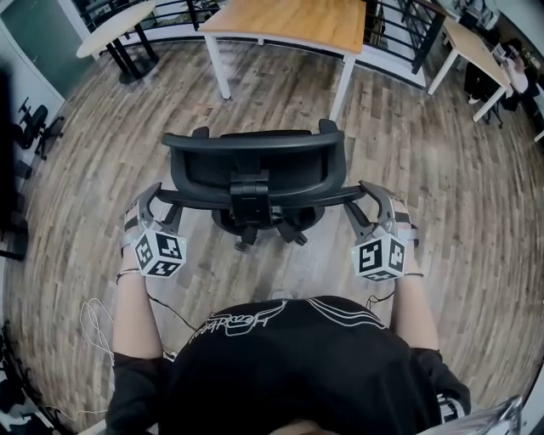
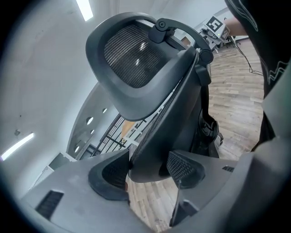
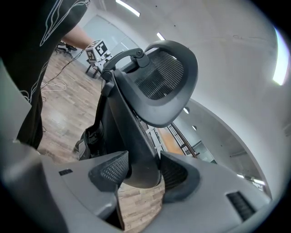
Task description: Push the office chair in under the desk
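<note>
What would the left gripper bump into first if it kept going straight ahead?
The black mesh office chair. Its backrest edge sits right between the jaws of the left gripper, so going on would most likely just press it harder into that edge.

Noted black on the office chair (image 1: 255, 166), fine mesh weave across the headrest (image 2: 132, 54). Pale honey wood on the far desk (image 1: 289, 21) top over white legs; grey-brown plank pattern on the floor (image 1: 442, 195). Grey on left gripper (image 1: 155, 197) and right gripper (image 1: 371, 192), white cubes (image 1: 160, 252) with black square markers; black shirt (image 1: 289, 365) with white line print.
</note>
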The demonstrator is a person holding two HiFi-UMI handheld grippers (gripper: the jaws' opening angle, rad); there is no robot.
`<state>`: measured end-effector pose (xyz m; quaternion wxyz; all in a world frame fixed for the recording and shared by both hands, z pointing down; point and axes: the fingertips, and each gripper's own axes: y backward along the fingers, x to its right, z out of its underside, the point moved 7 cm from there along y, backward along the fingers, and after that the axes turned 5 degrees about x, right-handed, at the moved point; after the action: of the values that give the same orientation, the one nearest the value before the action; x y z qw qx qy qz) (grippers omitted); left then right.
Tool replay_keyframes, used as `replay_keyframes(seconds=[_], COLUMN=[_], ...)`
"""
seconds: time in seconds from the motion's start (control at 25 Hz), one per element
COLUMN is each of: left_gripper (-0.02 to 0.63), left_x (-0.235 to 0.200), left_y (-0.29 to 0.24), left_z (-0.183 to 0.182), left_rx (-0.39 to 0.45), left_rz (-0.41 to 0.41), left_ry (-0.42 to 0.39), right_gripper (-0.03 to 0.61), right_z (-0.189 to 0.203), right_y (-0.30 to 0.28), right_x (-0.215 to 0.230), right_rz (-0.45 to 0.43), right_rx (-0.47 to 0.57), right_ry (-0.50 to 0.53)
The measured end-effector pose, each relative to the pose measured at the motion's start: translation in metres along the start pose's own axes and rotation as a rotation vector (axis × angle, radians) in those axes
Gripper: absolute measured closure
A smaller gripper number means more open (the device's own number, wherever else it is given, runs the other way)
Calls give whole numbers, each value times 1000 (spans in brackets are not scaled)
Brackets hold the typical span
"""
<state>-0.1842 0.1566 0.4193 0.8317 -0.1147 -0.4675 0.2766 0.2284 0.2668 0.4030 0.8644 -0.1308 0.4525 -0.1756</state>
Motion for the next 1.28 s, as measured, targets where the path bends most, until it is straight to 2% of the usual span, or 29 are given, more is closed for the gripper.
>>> replay_keyframes(seconds=[0.2, 0.68, 1.28], left_gripper=[364, 364, 362], left_x=[-12, -25, -115], left_y=[-19, -54, -156], left_z=[3, 14, 45], left_rx=[-1, 47, 156], left_rz=[-27, 0, 39], left_ry=[7, -20, -46], right_gripper=[334, 334, 334], right_z=[-3, -4, -51], right_y=[-15, -42, -130], right_x=[6, -3, 13], right_rz=[6, 63, 129], right_rx=[11, -49, -174], right_ry=[1, -21, -75])
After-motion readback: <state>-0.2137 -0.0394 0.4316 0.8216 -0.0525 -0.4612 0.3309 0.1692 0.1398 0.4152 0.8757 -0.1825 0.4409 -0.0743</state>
